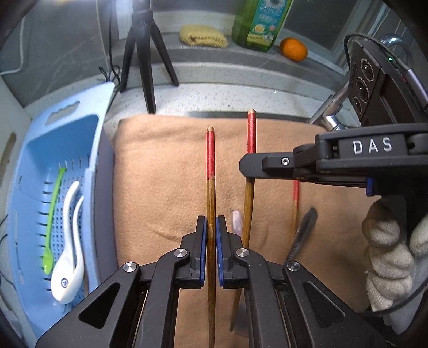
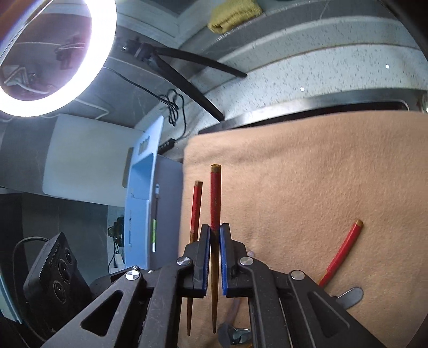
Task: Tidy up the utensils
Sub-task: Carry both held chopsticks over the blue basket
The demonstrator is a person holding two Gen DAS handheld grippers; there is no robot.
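1. My left gripper (image 1: 211,224) is clamped on a red-topped wooden chopstick (image 1: 210,171), its blue pads (image 1: 203,241) pressed to the brown shaft; the red end points away from me over the tan towel (image 1: 160,174).
2. My right gripper (image 2: 214,233) is closed on a second chopstick (image 2: 215,195), gripping it just below the red section; in the left wrist view that gripper (image 1: 247,167) reaches in from the right, a white-gloved hand (image 1: 388,254) on its handle.
3. The two held chopsticks run nearly parallel, just beside each other; I cannot tell whether either still touches the towel.
4. A third chopstick (image 2: 341,251) lies tilted on the towel, well apart to the right; a dark grey spoon (image 2: 350,295) rests near its lower end.
5. A pale translucent spoon (image 1: 236,223) shows between the two held sticks, partly hidden.
6. To the left, a blue slotted basket (image 1: 40,150) holds a green spoon (image 1: 53,219) and two white ladle-style spoons (image 1: 68,246), side by side.
7. Behind the towel: a black tripod (image 1: 144,59), a yellow cloth (image 1: 203,36), a green bottle (image 1: 259,24) and an orange (image 1: 293,49) on the speckled counter ledge; a ring light (image 2: 53,53) glows in the right wrist view.
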